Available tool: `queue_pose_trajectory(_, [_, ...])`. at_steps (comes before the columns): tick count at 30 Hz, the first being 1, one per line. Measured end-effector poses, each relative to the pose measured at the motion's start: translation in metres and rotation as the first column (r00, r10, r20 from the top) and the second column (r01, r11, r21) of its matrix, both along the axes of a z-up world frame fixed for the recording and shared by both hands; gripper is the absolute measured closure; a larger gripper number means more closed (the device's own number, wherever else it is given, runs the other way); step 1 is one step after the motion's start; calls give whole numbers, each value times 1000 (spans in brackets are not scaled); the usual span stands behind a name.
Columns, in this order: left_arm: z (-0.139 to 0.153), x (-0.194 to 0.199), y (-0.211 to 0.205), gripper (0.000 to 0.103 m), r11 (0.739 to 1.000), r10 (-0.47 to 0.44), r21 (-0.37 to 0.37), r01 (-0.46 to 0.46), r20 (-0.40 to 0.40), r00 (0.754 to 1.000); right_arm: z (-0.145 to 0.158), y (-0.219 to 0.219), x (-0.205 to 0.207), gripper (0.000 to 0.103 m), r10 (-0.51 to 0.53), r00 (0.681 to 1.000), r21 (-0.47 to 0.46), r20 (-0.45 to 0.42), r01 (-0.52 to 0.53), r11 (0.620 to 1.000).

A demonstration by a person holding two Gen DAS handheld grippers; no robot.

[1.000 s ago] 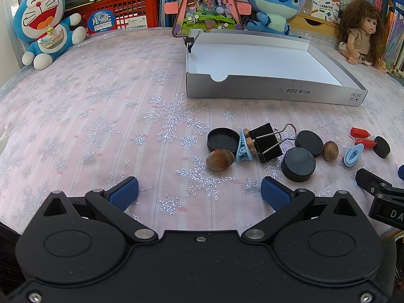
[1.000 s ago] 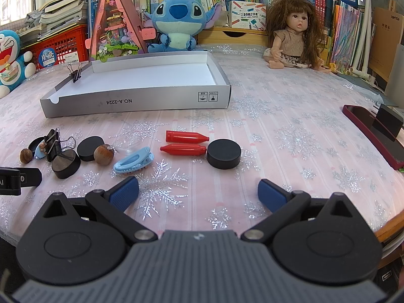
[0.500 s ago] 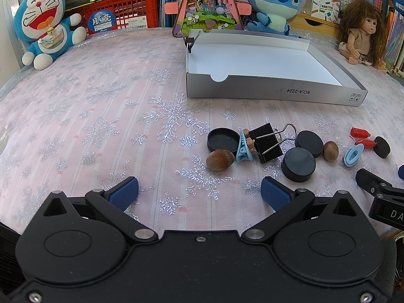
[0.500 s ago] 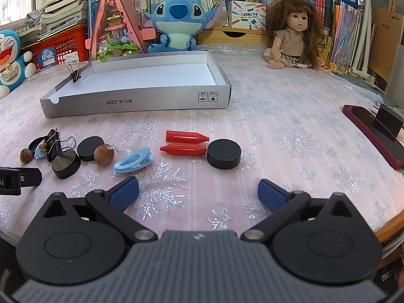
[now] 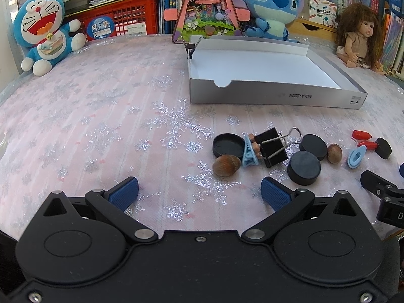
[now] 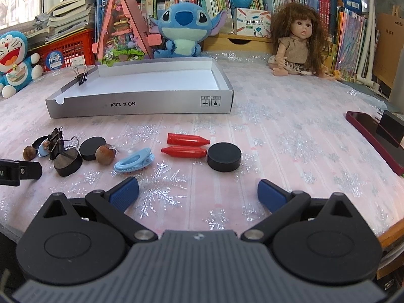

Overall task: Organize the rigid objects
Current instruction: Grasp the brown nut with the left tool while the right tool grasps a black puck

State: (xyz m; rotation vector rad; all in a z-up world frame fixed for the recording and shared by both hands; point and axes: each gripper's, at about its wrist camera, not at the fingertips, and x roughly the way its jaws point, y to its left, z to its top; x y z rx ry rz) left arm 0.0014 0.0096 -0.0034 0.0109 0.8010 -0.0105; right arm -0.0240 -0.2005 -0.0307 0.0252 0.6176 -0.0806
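Note:
Small items lie on the pink snowflake cloth in front of an empty grey cardboard tray [image 5: 277, 98] [image 6: 141, 104]. In the left wrist view: a brown nut [image 5: 226, 166], a blue clip [image 5: 250, 153], a black binder clip [image 5: 271, 147], black pucks [image 5: 305, 168]. In the right wrist view: two red tubes [image 6: 188, 139], a black puck [image 6: 224, 157], a blue clip [image 6: 135, 161], a nut [image 6: 105, 154]. My left gripper [image 5: 199, 193] is open and empty, just short of the nut. My right gripper [image 6: 198, 193] is open and empty, just short of the puck.
A small binder clip [image 6: 82, 77] grips the tray's back left corner. Plush toys [image 5: 44, 34] [image 6: 183, 29], a doll [image 6: 298, 43], a red crate and books line the far edge. A dark red phone [image 6: 373, 136] lies at the right edge.

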Motion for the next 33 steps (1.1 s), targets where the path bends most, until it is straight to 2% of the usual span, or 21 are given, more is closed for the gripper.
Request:
queue_pose_trajectory(6, [1, 0, 6, 3, 1000, 15, -11, -15, 15, 1000, 1, -5, 2, 0, 13, 1000, 10, 0, -13, 1000])
queue_pose_trajectory(8, [3, -2, 8, 14, 1000, 14, -21, -14, 33, 999, 5, -11, 0, 0, -5, 999, 11, 38, 4, 1000])
queue_pose_trajectory(9, [4, -3, 9, 16, 1000, 14, -24, -13, 42, 999, 8, -14, -1, 0, -9, 999, 5, 48, 9, 1000])
queue_pose_trajectory(12, [4, -3, 8, 22, 1000, 2, -19, 0, 58, 998, 12, -22, -1, 6, -12, 998, -19, 69, 14, 1000])
queue_pose_trajectory(16, [5, -3, 4, 39, 998, -50, -29, 52, 75, 996, 13, -28, 3, 17, -3, 997, -35, 72, 6, 999])
queue_pose_trajectory(18, [5, -3, 2, 42, 997, -71, -29, 73, 83, 994, 14, -28, 5, 23, 0, 997, -38, 77, 3, 999])
queue_pose_trajectory(21, [4, -4, -3, 57, 996, -89, -17, 91, 96, 991, 12, -27, 8, 33, 4, 997, -42, 72, -1, 999])
queue_pose_trajectory(23, [5, -4, -4, 75, 995, -98, -26, 101, 102, 990, 10, -26, 10, 46, 9, 998, -45, 64, -6, 999])
queue_pose_trajectory(24, [5, -4, -4, 81, 994, -99, -31, 102, 105, 990, 10, -27, 11, 49, 8, 998, -41, 62, -5, 999])
queue_pose_trajectory(27, [6, -5, -3, 82, 994, -96, -39, 100, 104, 990, 9, -29, 12, 66, -2, 998, -20, 57, 3, 1000])
queue_pose_trajectory(33, [14, -6, -2, 82, 991, -102, -71, 110, 107, 989, 17, -31, 10, 67, -8, 997, -21, 72, 10, 1000])
